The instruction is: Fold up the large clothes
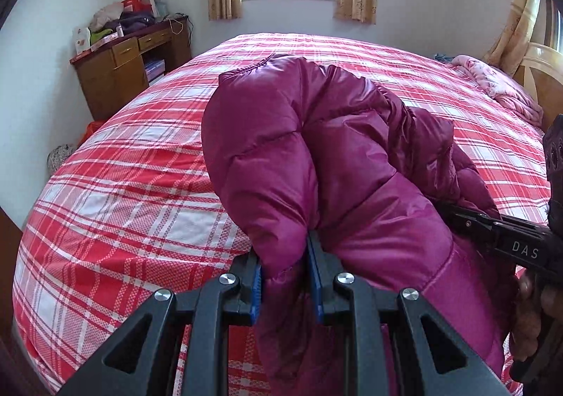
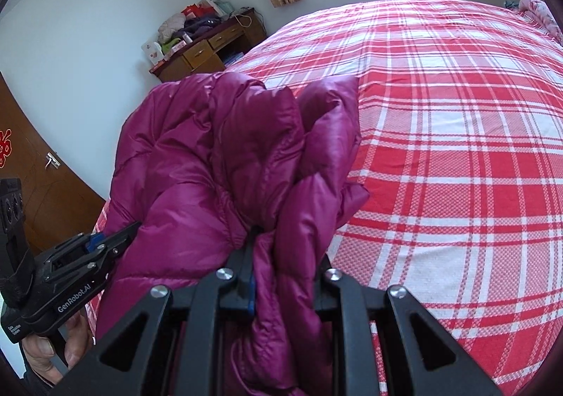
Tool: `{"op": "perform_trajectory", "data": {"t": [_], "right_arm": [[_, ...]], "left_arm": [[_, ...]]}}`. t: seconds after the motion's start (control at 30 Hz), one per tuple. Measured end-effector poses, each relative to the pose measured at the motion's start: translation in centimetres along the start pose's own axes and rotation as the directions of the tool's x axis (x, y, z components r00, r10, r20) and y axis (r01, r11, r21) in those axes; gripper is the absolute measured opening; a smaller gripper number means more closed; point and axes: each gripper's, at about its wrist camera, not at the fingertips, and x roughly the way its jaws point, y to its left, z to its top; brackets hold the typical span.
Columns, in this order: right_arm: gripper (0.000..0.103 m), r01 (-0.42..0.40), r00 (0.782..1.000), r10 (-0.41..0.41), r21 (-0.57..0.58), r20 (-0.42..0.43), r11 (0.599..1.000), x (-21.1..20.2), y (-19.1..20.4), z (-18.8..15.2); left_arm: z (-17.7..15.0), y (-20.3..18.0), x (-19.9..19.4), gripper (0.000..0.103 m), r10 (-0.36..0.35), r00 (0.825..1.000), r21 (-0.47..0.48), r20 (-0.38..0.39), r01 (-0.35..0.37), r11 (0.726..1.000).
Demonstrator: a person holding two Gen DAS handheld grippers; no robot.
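Observation:
A magenta puffer jacket (image 1: 316,156) hangs bunched above the near edge of a bed with a red and white plaid cover (image 1: 133,163). My left gripper (image 1: 285,255) is shut on a thick fold of it, blue pads pressed on both sides. My right gripper (image 2: 281,248) is shut on another fold of the jacket (image 2: 225,156); its fingertips are buried in the fabric. Each gripper shows in the other's view, the right one (image 1: 457,216) at the right edge, the left one (image 2: 116,241) at lower left.
The plaid bed (image 2: 457,135) stretches away ahead and to the right. A pink quilt (image 1: 499,86) lies by the headboard. A wooden desk (image 1: 126,61) piled with clothes and boxes stands at the far left wall. A brown door (image 2: 38,177) is at the left.

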Motion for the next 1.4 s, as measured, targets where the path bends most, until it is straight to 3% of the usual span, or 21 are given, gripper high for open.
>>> {"op": "perform_trajectory", "data": {"t": [0.33,0.8,0.9,1.03,1.17,1.3,1.4], "right_arm": [[0.022,0.021,1.000,-0.021,0.006,-0.012,1.000,0.7,-0.5,-0.5],[0.029,0.039,0.999,-0.039,0.020,-0.025,0.999,0.9,-1.0,-1.0],[0.036,0.059,0.998,-0.059,0.027,-0.020,0.998,0.7,-1.0,-1.0],[0.058,0.135,0.991,-0.135,0.011,0.024,0.991,-1.0,-0.1,-1.1],[0.060,0.187,0.980,-0.185,-0.031,0.069,0.982,-3.3,1.7,-1.3],[0.071,0.220,0.967,-0.209,-0.064,0.145,0.973,-6.2,4.1,-1.8],[0.073,0.236,0.959,-0.217,-0.088,0.184,0.968,-8.1,5.8,-2.2]], "left_arm": [[-0.9,0.2,1.0,0.024,0.021,1.000,0.014,0.004,-0.021,1.000],[-1.7,0.5,1.6,0.042,0.042,0.999,-0.007,0.024,-0.042,0.999],[-1.8,0.7,1.4,0.050,0.049,0.999,-0.025,0.022,-0.049,0.999],[-1.6,1.2,0.2,0.054,0.023,1.000,-0.052,0.016,-0.022,0.998],[-1.5,1.8,-1.9,0.059,0.027,0.998,-0.071,0.050,-0.024,0.997],[-0.8,1.8,-5.3,0.077,0.044,0.991,-0.077,0.127,-0.034,0.996],[-0.4,1.7,-7.7,0.079,0.062,0.980,-0.065,0.190,-0.050,0.997]]}}
